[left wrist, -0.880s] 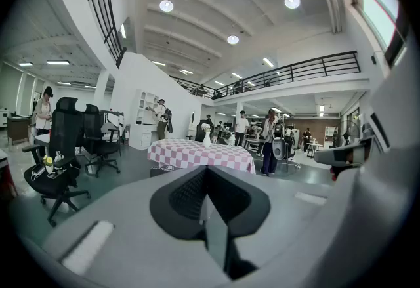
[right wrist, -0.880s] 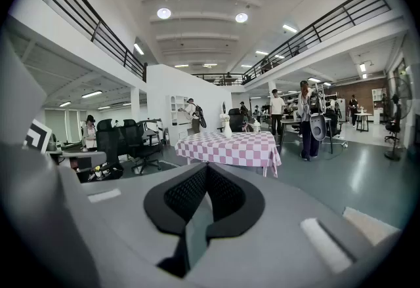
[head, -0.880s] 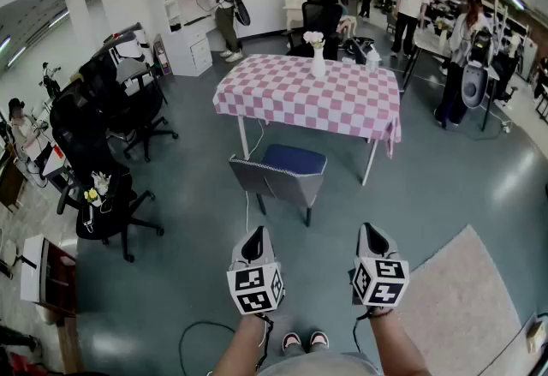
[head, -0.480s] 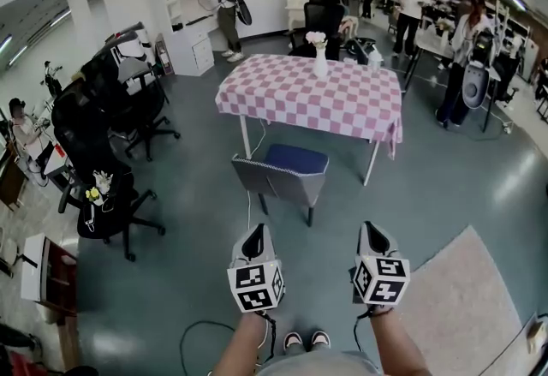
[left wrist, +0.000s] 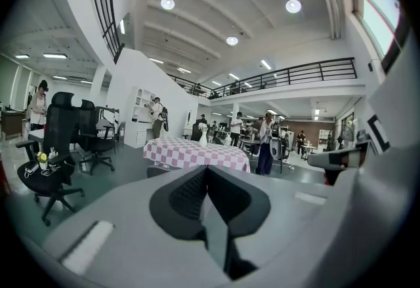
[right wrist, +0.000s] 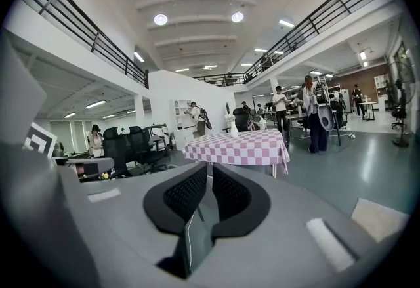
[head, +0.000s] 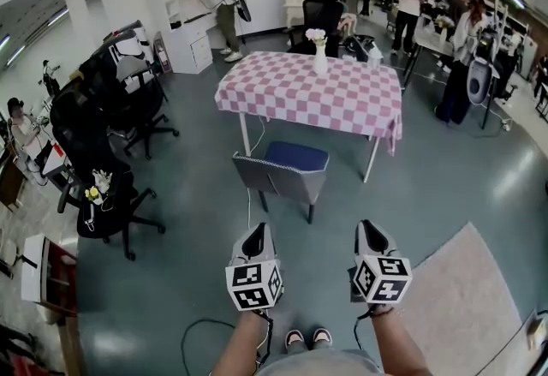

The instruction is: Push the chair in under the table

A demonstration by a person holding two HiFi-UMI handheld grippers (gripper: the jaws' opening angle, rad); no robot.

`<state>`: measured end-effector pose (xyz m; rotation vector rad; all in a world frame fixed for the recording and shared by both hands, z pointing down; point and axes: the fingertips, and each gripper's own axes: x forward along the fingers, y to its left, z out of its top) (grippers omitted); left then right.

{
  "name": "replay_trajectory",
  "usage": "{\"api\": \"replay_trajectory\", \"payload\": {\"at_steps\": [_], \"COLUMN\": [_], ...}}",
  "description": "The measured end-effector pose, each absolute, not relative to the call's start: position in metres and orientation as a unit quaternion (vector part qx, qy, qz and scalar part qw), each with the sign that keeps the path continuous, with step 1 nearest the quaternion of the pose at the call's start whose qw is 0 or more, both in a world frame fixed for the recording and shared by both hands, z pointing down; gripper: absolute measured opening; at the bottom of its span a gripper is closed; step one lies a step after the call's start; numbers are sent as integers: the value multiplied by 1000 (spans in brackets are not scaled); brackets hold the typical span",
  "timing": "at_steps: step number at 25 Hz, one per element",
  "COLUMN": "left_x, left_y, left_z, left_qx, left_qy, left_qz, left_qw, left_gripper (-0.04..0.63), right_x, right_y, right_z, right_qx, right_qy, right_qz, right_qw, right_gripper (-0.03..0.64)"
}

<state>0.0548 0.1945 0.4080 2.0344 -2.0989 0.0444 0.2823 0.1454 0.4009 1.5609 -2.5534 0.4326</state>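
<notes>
A grey-green floor (head: 188, 194) fills the open hall. On it stands the worktop (head: 342, 104), draped in a pink-and-white checked cloth, straight ahead of the person and well apart from both hands. A pale rug (head: 467, 306) lies at the lower right, just beside the right forearm. Black office chairs (head: 103, 186) cluster along the left side, and several people (head: 221, 10) stand at the far wall and at desks to the right. The chair (head: 282, 173) stands on the floor at the worktop's near side, between its two near legs. Its grey backrest faces the person, and its blue seat reaches about to the hanging hem of the cloth; most of the chair is out in the open. The left gripper (head: 254, 239) and the right gripper (head: 370, 230) are held side by side low in the head view, pointing toward the chair and touching nothing. In the left gripper view the dark fingers (left wrist: 187, 195) meet at their tips with nothing between them. In the right gripper view the fingers (right wrist: 233, 195) stand pressed almost together, also empty. A white vase (head: 319, 59) of pale flowers stands upright at the worktop's far edge.
</notes>
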Motion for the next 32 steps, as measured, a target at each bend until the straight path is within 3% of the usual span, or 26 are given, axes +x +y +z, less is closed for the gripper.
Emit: {"api": "replay_trajectory", "payload": {"at_steps": [2,4,8,11,25,32], "left_x": [54,53,51,48,-14,-47], "left_y": [194,194,195,196,206,182], "left_z": [408,408,408,409,446,450], "left_qx": [695,699,707,711,694,678], "left_qy": [-711,-706,-698,-693,-703,-720], "left_qz": [15,12,15,18,28,40], "left_qw": [112,115,114,116,154,142], "left_gripper": [3,57,74,123,98,81], "right_x": [278,274,262,255,225,195], "right_y": [147,148,151,154,151,112], "right_z": [401,401,404,405,428,442], "right_qx": [509,505,494,491,501,485], "right_qy": [-847,-850,-855,-857,-848,-854], "right_qz": [142,140,137,134,134,139], "right_qw": [60,62,71,80,113,125], "right_gripper": [15,29,107,137,141,140]}}
